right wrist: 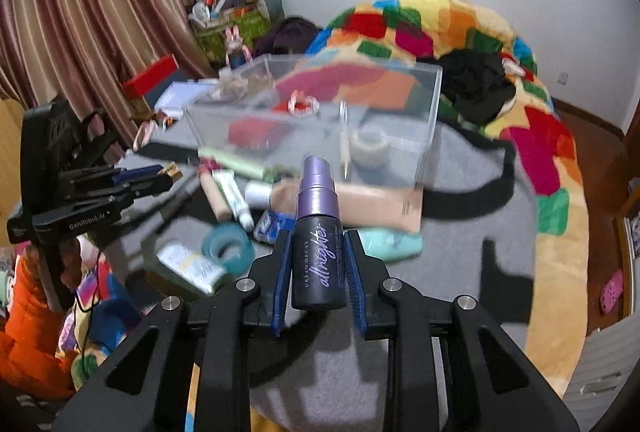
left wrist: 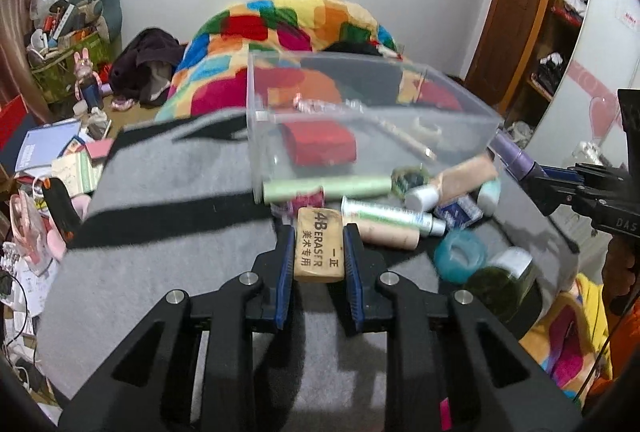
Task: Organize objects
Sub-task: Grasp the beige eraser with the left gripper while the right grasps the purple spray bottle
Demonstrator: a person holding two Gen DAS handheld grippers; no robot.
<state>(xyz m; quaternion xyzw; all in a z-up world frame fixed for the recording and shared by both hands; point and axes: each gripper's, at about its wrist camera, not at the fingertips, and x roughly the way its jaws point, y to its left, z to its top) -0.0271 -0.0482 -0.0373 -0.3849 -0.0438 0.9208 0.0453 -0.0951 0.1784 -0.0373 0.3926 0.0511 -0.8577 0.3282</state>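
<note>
Two tools (eraser [left wrist: 319, 248], spray bottle [right wrist: 318, 252])

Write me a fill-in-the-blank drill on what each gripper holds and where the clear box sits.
1. The left gripper is shut on a tan ____ printed "4B".
2. The right gripper is shut on a dark spray bottle with a ____ cap.
3. The clear box rests on a ____ cloth.
4. Inside the clear box lies a ____ block beside a pen.

Missing words: eraser; purple; gray; red
</note>
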